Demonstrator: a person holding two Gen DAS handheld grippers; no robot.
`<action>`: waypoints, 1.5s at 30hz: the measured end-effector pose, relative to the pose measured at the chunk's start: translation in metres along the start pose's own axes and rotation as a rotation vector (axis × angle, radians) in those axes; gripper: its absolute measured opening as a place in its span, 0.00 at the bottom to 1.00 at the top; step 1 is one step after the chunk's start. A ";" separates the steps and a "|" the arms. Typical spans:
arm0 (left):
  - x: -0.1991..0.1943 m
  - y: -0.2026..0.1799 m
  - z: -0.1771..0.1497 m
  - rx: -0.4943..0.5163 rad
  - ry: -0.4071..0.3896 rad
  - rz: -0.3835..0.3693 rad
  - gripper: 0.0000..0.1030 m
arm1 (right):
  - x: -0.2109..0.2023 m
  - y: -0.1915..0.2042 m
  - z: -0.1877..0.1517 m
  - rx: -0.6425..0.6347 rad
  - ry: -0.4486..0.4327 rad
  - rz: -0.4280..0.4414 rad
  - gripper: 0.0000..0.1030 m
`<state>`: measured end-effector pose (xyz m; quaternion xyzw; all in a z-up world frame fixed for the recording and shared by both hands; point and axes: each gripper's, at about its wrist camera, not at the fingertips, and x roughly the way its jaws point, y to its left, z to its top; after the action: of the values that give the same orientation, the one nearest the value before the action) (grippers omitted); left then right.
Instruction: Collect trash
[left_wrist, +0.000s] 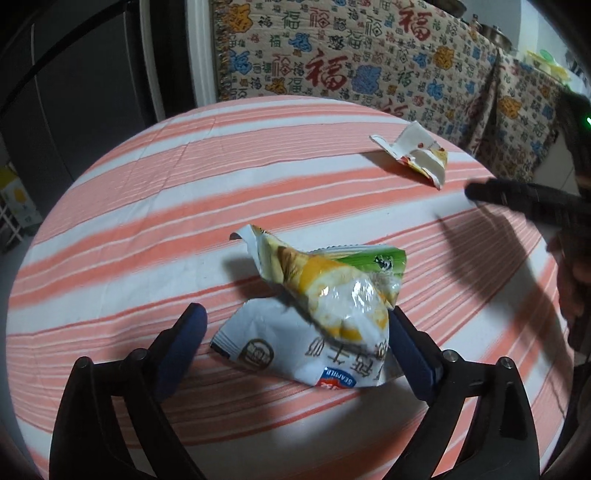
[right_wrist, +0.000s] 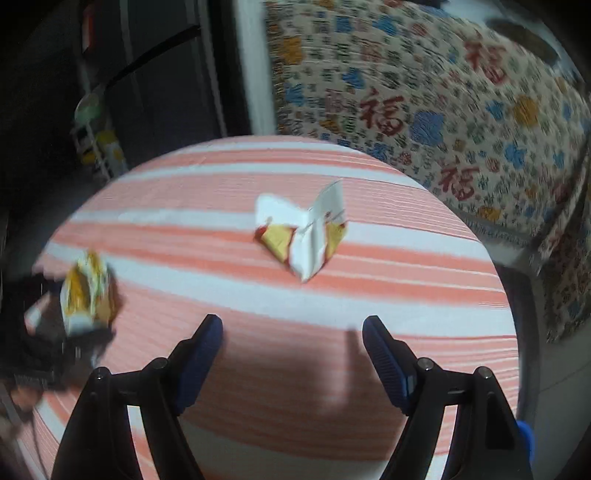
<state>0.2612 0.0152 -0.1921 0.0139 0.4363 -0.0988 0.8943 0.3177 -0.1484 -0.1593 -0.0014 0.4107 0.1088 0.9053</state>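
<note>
A crumpled white, yellow and green snack bag (left_wrist: 321, 306) lies on the striped table (left_wrist: 147, 206). My left gripper (left_wrist: 295, 325) is open, its fingers on either side of the bag's near end. A smaller torn white and yellow wrapper (left_wrist: 413, 151) lies at the far right of the table. In the right wrist view that wrapper (right_wrist: 303, 229) lies ahead of my right gripper (right_wrist: 291, 332), which is open, empty and above the cloth. The snack bag (right_wrist: 86, 291) shows at the left there. The right gripper also shows in the left wrist view (left_wrist: 524, 199).
A patterned cloth with red characters (left_wrist: 369, 59) hangs behind the table. Dark cabinets (left_wrist: 74, 92) stand at the left. A white rack with small items (right_wrist: 96, 144) stands beyond the table's left edge.
</note>
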 end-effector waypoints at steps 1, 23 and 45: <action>0.000 0.001 0.000 0.000 0.001 0.002 0.96 | 0.003 -0.009 0.007 0.049 -0.008 0.013 0.78; -0.017 0.011 -0.016 -0.058 -0.024 -0.057 0.97 | -0.019 0.004 -0.008 0.114 0.003 0.049 0.11; -0.008 -0.005 -0.016 0.020 0.019 0.034 1.00 | -0.026 0.056 -0.057 -0.257 0.056 -0.314 0.10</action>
<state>0.2432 0.0134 -0.1958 0.0314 0.4433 -0.0879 0.8915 0.2475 -0.1043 -0.1729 -0.1841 0.4130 0.0176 0.8918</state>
